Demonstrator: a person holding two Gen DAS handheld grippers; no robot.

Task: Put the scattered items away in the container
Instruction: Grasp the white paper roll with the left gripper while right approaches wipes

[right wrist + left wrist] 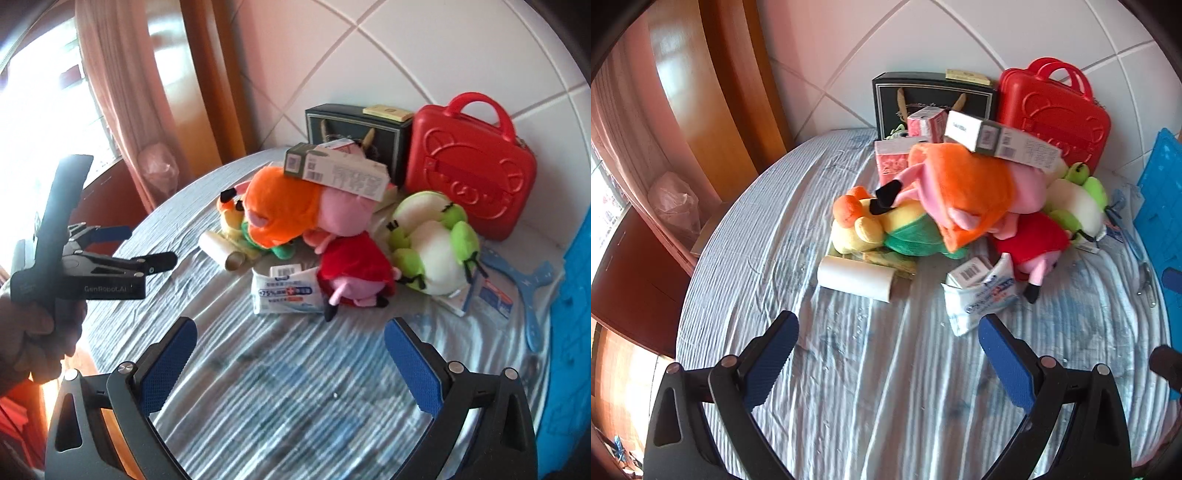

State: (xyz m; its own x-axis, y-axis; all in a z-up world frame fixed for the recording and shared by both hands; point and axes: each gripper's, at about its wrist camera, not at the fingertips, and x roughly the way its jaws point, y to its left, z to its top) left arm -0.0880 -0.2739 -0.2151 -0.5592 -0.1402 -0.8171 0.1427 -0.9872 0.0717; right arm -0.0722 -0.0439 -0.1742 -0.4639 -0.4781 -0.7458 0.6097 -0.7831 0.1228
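Left wrist view shows your left tool [886, 354] spread wide and holding nothing, hovering over the striped blue-and-white cloth on the desk [871, 406]. Straight ahead and a little left lies the white paper roll [855, 277], long axis running across the fingers, so you would need to turn the wrist to span it. Just off the right finger lies the white wet-wipe pack [979, 299]. Your right tool [290, 354] is equally wide and empty; the same pack [284, 291] sits directly ahead of it, nearer than the pile of plush toys [295, 210]. The blue plastic crate [576, 295], probably the container, stands at the far right, on your right tool's side.
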